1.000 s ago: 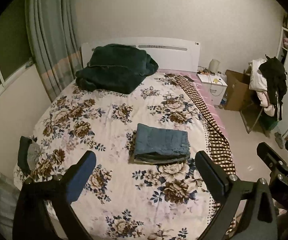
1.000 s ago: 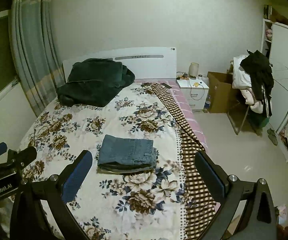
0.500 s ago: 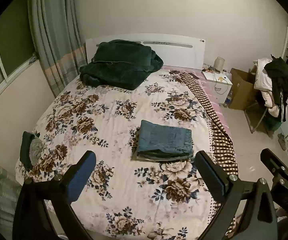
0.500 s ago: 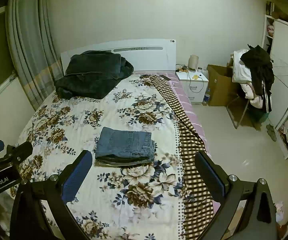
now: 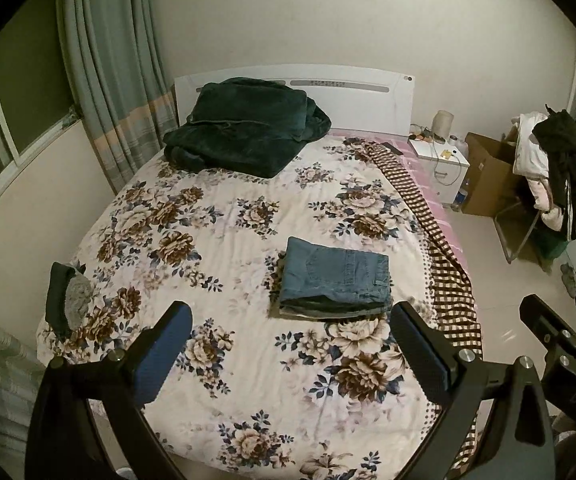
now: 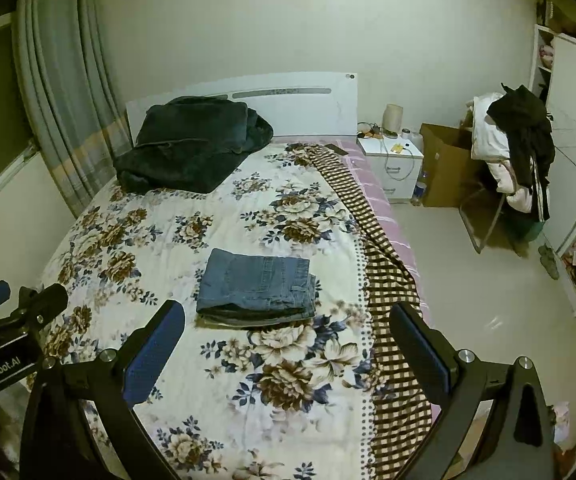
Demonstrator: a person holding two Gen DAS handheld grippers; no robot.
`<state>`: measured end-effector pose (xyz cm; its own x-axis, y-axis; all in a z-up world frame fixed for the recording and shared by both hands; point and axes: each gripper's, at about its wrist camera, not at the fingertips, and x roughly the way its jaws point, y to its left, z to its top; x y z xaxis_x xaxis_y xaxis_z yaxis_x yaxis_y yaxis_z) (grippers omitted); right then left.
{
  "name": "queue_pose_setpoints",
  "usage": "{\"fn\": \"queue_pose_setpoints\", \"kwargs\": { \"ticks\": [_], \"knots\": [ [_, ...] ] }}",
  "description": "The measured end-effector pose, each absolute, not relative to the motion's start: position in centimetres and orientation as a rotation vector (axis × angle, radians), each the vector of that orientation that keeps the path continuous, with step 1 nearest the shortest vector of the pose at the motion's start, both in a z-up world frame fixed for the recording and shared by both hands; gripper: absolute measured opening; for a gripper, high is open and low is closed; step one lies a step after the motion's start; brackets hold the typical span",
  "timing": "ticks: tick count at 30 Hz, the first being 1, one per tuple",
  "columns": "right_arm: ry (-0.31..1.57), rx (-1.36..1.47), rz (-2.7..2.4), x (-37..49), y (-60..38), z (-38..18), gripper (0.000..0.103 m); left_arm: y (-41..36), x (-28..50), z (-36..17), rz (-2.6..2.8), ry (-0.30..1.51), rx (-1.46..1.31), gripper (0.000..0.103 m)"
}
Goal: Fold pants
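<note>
the blue jeans (image 5: 335, 278) (image 6: 256, 284) lie folded into a compact, flat rectangular stack on the floral bedspread (image 5: 215, 248) (image 6: 288, 360), near its middle. a back pocket and stitched seams face up, the layered fold edges show on the near side, and the stack rests apart from the bedspread's checked border.
</note>
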<state>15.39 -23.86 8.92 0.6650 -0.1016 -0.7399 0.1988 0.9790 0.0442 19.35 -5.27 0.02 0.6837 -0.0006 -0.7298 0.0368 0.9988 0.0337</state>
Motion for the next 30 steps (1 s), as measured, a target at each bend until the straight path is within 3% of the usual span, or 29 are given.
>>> {"fn": "queue_pose_setpoints", "kwargs": {
  "ticks": [30],
  "knots": [
    [0.837, 0.128, -0.165, 15.45, -23.47, 8.36, 0.103, -4.82, 19.43, 0.09, -0.036, 0.814, 0.047, 0.103]
  ]
}}
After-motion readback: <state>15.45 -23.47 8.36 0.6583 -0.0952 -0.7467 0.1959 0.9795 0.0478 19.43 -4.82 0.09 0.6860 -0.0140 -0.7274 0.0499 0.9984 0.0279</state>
